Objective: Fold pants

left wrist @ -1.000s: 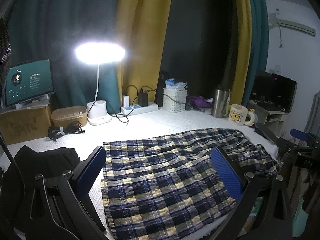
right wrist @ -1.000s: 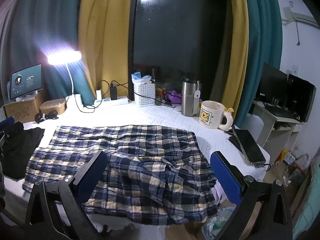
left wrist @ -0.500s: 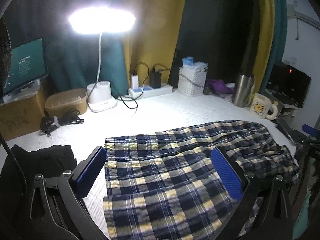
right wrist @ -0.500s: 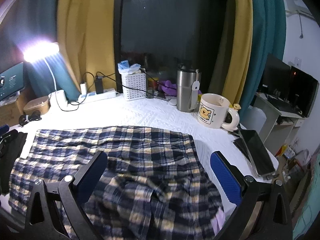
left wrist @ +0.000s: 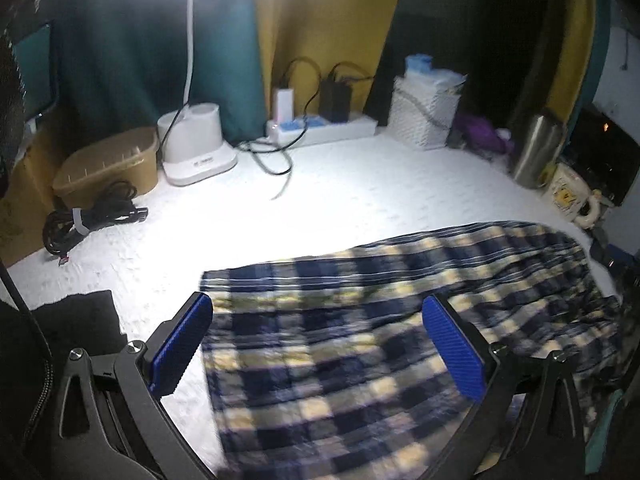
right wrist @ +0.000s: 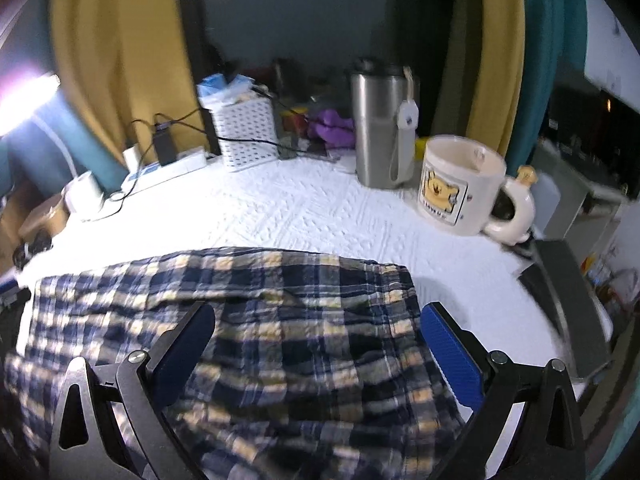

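Observation:
Navy and yellow plaid pants (left wrist: 360,320) lie spread on a white quilted table (left wrist: 340,192). My left gripper (left wrist: 316,344) hovers open just above their left end, blue pads wide apart and nothing between them. In the right wrist view the same pants (right wrist: 280,320) show a rumpled right end with loose folds. My right gripper (right wrist: 316,348) hangs open over that end, also holding nothing. Both views are motion-blurred.
A black garment (left wrist: 76,320) lies left of the pants. At the back stand a lamp base (left wrist: 196,148), tan box (left wrist: 108,164), cable bundle (left wrist: 88,220), power strip (left wrist: 320,128), white basket (right wrist: 244,128), steel tumbler (right wrist: 380,124) and bear mug (right wrist: 460,184). A dark tablet (right wrist: 568,300) lies at the right edge.
Both grippers have dropped and moved forward toward the pants, which now fill more of each view. The pants have not moved. Both stay open.

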Demonstrator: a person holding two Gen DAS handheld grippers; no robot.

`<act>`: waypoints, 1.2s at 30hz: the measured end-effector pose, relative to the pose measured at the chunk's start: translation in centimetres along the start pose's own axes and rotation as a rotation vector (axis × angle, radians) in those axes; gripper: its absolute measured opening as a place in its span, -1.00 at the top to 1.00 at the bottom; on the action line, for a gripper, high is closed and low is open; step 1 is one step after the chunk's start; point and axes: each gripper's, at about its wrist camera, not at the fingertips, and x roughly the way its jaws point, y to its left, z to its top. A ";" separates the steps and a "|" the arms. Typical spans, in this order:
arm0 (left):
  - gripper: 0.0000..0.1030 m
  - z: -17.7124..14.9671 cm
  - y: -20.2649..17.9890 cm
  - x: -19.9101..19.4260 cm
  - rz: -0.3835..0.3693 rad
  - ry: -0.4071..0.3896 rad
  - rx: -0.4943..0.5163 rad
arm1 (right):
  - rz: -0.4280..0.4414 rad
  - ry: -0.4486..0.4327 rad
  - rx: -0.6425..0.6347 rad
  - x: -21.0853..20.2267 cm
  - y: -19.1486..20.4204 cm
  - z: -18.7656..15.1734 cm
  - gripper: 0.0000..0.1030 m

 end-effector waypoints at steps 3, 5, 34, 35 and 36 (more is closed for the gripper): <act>-0.99 0.3 1.7 1.7 0.025 0.041 -0.011 | 0.016 0.038 0.059 1.9 -1.5 1.0 -1.00; -0.95 0.4 2.8 2.8 0.024 0.068 -0.029 | 0.023 0.053 0.074 2.8 -2.3 1.6 -1.00; 0.88 2.2 1.4 6.1 -0.014 0.010 0.097 | 0.030 0.065 0.034 6.3 -2.1 1.7 0.53; 0.88 2.9 1.2 6.1 -0.015 -0.010 0.108 | 0.024 0.046 0.033 5.8 -2.0 1.9 0.53; 0.88 3.4 1.0 6.3 -0.017 -0.017 0.117 | 0.019 0.032 0.032 5.5 -1.9 2.2 0.53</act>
